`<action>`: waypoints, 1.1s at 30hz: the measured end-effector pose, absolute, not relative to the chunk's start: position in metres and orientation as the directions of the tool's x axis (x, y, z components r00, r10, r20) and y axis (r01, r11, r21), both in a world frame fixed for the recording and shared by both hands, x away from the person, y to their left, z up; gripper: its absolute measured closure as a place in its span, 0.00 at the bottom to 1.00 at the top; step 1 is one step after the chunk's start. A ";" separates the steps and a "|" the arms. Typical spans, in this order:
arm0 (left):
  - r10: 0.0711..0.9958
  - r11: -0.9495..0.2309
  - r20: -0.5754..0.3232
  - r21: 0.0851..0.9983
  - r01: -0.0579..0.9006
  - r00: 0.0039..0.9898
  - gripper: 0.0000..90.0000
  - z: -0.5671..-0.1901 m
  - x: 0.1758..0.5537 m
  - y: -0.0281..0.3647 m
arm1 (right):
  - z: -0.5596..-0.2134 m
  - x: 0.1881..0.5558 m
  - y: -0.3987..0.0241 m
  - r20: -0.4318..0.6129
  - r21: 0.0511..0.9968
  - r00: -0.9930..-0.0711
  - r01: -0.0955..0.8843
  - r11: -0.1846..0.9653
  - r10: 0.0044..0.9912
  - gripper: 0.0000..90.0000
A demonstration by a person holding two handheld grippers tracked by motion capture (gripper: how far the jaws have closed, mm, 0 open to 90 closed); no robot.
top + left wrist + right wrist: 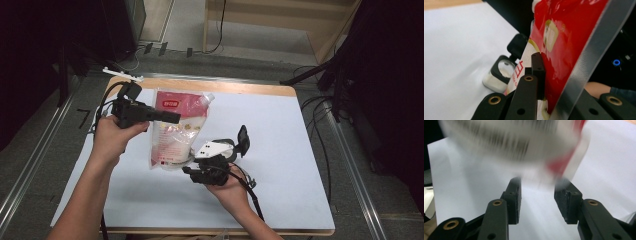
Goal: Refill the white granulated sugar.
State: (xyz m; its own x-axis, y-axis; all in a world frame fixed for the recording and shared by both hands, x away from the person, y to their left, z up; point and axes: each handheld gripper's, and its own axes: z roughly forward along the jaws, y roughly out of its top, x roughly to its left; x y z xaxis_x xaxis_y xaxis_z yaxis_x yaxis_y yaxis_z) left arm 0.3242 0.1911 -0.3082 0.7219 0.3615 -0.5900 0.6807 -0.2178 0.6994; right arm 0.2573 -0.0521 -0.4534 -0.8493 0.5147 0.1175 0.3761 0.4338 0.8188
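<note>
- my left gripper (172,118) comes in level from the left, and its jaws are pinched on the upper left edge of the pouch (177,131); in the left gripper view a black pad presses flat against the red printed face, beside the silvery sealed edge.
- the pouch is red at the top and white below, with a white spout (209,97) at its upper right corner. it sits left of the table's middle, tilted up in that grip, with its lower end down by my right gripper.
- my right gripper (187,170) sits just at the pouch's lower edge. in the right gripper view the jaws stand partly spread with a clear gap, and the blurred pouch bottom hangs just above the pads (567,202); i cannot tell if it touches them.
- the white table cover (295,150) is bare to the right of my hands, and its wooden rim (250,88) shows along the far edge.
</note>
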 end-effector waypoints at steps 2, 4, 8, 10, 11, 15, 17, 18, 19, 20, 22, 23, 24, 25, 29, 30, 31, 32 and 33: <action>0.378 -0.184 -0.581 0.716 0.674 0.721 1.00 -0.304 0.323 0.198 | -0.455 0.257 -0.053 0.129 0.815 -0.849 0.385 0.433 0.513 0.64; 0.395 -0.152 -0.579 0.724 0.673 0.713 1.00 -0.301 0.322 0.206 | -0.456 0.257 -0.054 0.136 0.811 -0.848 0.392 0.434 0.512 0.64; 0.460 -0.129 -0.567 0.719 0.683 0.684 1.00 -0.303 0.326 0.220 | -0.454 0.255 -0.057 0.156 0.810 -0.853 0.399 0.429 0.498 0.64; 0.498 -0.134 -0.551 0.714 0.687 0.670 1.00 -0.306 0.328 0.222 | -0.452 0.254 -0.059 0.164 0.806 -0.856 0.403 0.434 0.491 0.63; 0.509 -0.130 -0.547 0.715 0.687 0.665 1.00 -0.308 0.328 0.222 | -0.450 0.252 -0.060 0.156 0.806 -0.860 0.396 0.441 0.487 0.63; 0.546 -0.127 -0.531 0.713 0.690 0.648 1.00 -0.317 0.336 0.224 | -0.444 0.248 -0.070 0.175 0.814 -0.867 0.394 0.427 0.467 0.63; 0.540 -0.118 -0.544 0.706 0.698 0.642 1.00 -0.323 0.341 0.225 | -0.442 0.245 -0.076 0.192 0.818 -0.866 0.401 0.412 0.461 0.62; 0.533 -0.108 -0.559 0.700 0.706 0.635 1.00 -0.326 0.344 0.225 | -0.442 0.244 -0.079 0.185 0.820 -0.868 0.395 0.414 0.460 0.62; 0.526 -0.104 -0.569 0.695 0.712 0.632 1.00 -0.329 0.347 0.226 | -0.441 0.242 -0.082 0.181 0.825 -0.871 0.388 0.412 0.457 0.62; 0.520 -0.092 -0.584 0.687 0.721 0.623 1.00 -0.333 0.350 0.225 | -0.440 0.240 -0.085 0.180 0.825 -0.871 0.386 0.412 0.457 0.62; 0.521 -0.082 -0.588 0.688 0.722 0.619 1.00 -0.338 0.354 0.223 | -0.440 0.238 -0.093 0.192 0.825 -0.869 0.394 0.404 0.456 0.61; 0.525 -0.090 -0.578 0.692 0.716 0.624 1.00 -0.340 0.356 0.221 | -0.440 0.238 -0.096 0.194 0.826 -0.867 0.397 0.401 0.460 0.61; 0.536 -0.095 -0.566 0.697 0.711 0.626 1.00 -0.343 0.358 0.219 | -0.440 0.239 -0.100 0.197 0.827 -0.865 0.399 0.395 0.461 0.61; 0.546 -0.095 -0.562 0.695 0.712 0.621 1.00 -0.345 0.359 0.217 | -0.440 0.239 -0.103 0.206 0.827 -0.859 0.409 0.387 0.468 0.60; 0.591 -0.108 -0.521 0.705 0.701 0.616 0.99 -0.356 0.363 0.207 | -0.437 0.234 -0.118 0.225 0.837 -0.851 0.418 0.353 0.474 0.59; 0.597 -0.118 -0.508 0.710 0.695 0.621 0.99 -0.359 0.364 0.205 | -0.437 0.233 -0.121 0.220 0.837 -0.852 0.415 0.357 0.475 0.59; 0.599 -0.122 -0.504 0.710 0.694 0.622 0.99 -0.363 0.366 0.202 | -0.437 0.232 -0.124 0.210 0.837 -0.850 0.411 0.360 0.483 0.59; 0.605 -0.132 -0.493 0.712 0.689 0.625 0.99 -0.365 0.367 0.200 | -0.439 0.231 -0.128 0.210 0.835 -0.847 0.416 0.362 0.489 0.60; 0.619 -0.129 -0.479 0.720 0.682 0.623 0.99 -0.368 0.368 0.197 | -0.440 0.231 -0.131 0.211 0.832 -0.844 0.420 0.363 0.493 0.60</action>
State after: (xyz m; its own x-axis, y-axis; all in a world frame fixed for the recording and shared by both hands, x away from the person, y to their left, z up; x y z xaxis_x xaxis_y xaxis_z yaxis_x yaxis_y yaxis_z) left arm 0.3678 0.1974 -0.3676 0.6228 0.6185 -0.4791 0.6819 -0.1291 0.7199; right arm 0.2307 -0.1308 -0.4396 -0.8441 0.4932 0.2106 0.4199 0.3635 0.8316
